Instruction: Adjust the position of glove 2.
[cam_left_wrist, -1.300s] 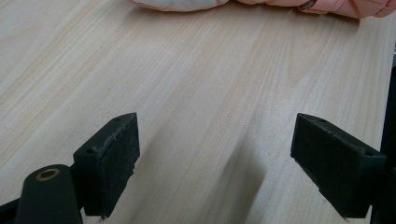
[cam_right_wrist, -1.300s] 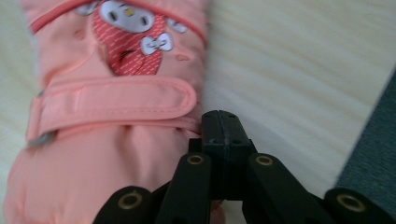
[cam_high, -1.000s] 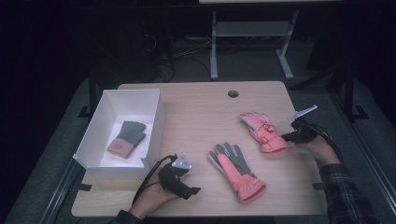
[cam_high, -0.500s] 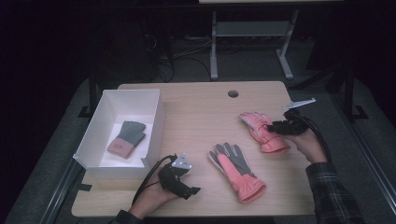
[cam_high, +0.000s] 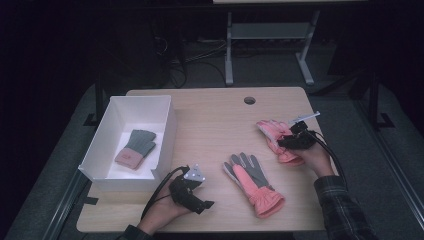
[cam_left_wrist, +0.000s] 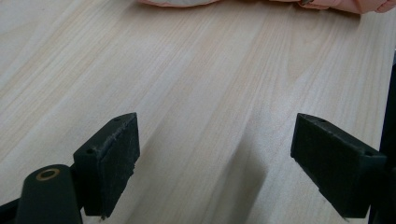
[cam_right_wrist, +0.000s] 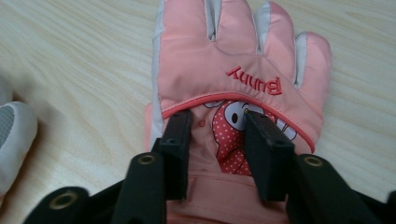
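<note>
Pink glove on light wooden table, dark room

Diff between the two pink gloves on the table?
The right glove lies back up, pink with a cartoon print; the middle glove lies grey palm up. The right hand-held gripper pinches the right glove; the middle glove lies untouched. Both have pink cuffs.

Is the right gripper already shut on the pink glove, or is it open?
Cannot tell. The right gripper has its jaws close together, pressed on the pink glove, but no fabric is clearly pinched between them.
</note>
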